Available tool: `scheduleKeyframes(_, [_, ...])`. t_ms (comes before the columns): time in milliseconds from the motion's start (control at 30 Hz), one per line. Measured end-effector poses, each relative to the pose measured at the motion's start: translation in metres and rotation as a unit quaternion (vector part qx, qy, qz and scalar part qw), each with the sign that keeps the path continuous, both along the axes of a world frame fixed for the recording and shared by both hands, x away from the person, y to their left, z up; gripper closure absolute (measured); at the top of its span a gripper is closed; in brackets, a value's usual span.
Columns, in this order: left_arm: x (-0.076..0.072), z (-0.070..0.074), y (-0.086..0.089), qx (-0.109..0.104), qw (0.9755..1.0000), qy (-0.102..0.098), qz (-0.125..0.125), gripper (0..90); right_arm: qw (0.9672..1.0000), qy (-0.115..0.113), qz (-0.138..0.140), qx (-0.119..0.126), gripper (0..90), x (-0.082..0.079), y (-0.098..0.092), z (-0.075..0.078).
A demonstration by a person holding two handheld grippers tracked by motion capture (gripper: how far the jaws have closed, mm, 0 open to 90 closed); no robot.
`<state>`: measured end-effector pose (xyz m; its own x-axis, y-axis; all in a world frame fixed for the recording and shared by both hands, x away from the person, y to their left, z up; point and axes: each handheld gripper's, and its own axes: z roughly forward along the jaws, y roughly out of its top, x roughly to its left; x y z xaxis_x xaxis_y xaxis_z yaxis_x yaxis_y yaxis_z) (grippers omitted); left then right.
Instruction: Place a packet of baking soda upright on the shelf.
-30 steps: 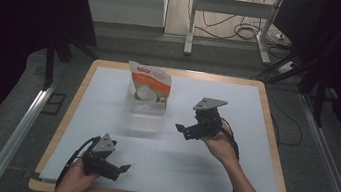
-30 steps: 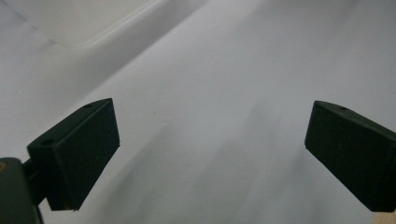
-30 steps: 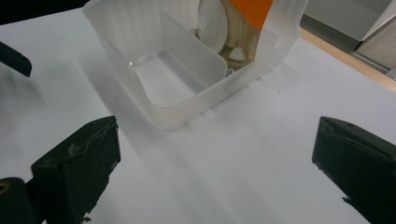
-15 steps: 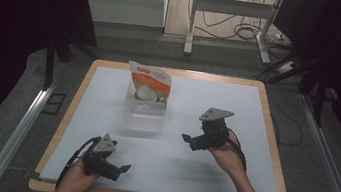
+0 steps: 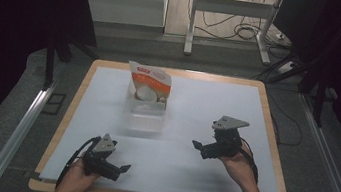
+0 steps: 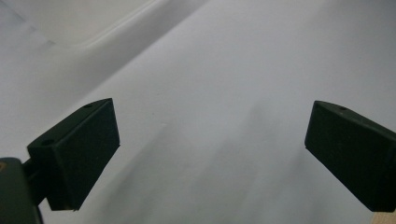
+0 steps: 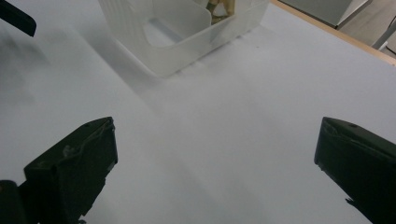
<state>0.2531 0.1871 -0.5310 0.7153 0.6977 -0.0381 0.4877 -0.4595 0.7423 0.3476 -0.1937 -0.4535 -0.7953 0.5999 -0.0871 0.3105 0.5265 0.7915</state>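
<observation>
With both jaws spread empty, right gripper should approach the clear bin squarely; left gripper idle.

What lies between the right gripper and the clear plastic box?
Nothing: in the right gripper view, only bare white table lies between the open right gripper and the clear plastic box.

pouch in clear bin, table far centre; left gripper, right gripper nearer.
</observation>
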Motion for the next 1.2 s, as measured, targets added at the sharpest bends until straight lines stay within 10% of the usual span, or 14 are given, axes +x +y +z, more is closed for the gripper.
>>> scheduleKeyframes(1200, [0.0, 0.0, -0.001, 0.007, 1.0, -0.001, -0.001, 3.3, 0.9966, 0.002, -0.076, -0.031, 0.0, -0.045, -0.064, -0.024])
